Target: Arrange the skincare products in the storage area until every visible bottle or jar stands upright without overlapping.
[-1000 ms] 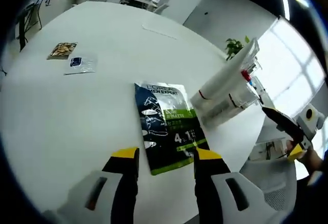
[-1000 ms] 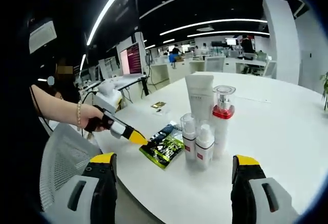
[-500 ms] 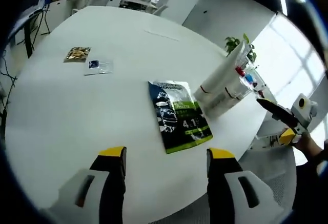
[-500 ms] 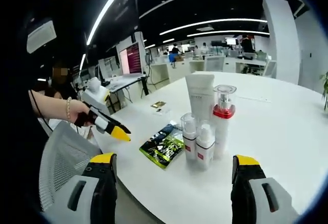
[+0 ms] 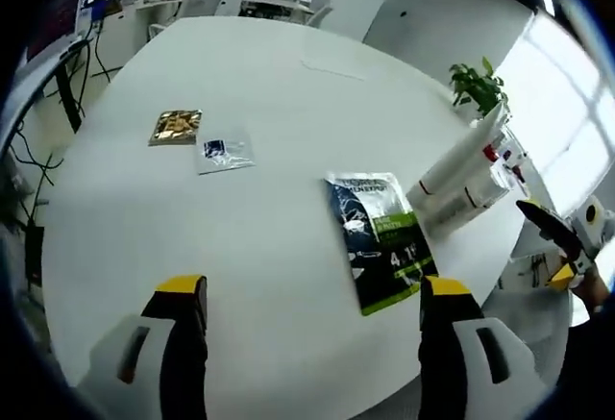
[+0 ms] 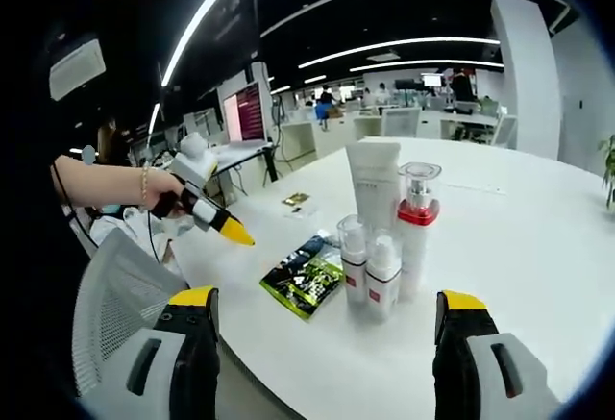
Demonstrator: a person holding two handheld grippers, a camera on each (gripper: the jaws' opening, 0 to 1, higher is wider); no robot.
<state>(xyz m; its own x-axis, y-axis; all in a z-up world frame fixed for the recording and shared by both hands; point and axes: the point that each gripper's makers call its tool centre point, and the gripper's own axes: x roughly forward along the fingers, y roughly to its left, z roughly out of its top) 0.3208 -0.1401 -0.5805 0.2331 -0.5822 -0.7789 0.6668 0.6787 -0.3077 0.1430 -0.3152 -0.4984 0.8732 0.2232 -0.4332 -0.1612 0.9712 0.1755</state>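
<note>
Four containers stand clustered on the white table [image 6: 538,247] in my right gripper view: a tall white tube [image 6: 374,189] at twelve o'clock of the group, a pump bottle [image 6: 417,228] with a red collar at three o'clock of it, and two small bottles [image 6: 367,268] with clear caps at six o'clock. All look upright; they sit very close, and I cannot tell if they touch. A flat green sachet [image 6: 305,277] lies at nine o'clock of the small bottles, just beside them. In my left gripper view that sachet [image 5: 382,240] lies near centre, with the cluster at its three o'clock, and two small packets [image 5: 200,139] well apart at ten o'clock.

My right gripper [image 6: 327,343] hangs wide open and empty, short of the table edge. My left gripper [image 5: 306,329] is also wide open and empty; from the right gripper view it [image 6: 233,235] hovers off the table at nine o'clock of the sachet.

I judge the tube light and a bit squashy, so I would pinch it low near its cap base. The pump bottle looks rigid, smooth and top-heavy; mid-body is the safe hold. Small bottles look light, slick and easy to topple, best taken around the waist. Limp and thin, the sachet needs an edge pinch.
</note>
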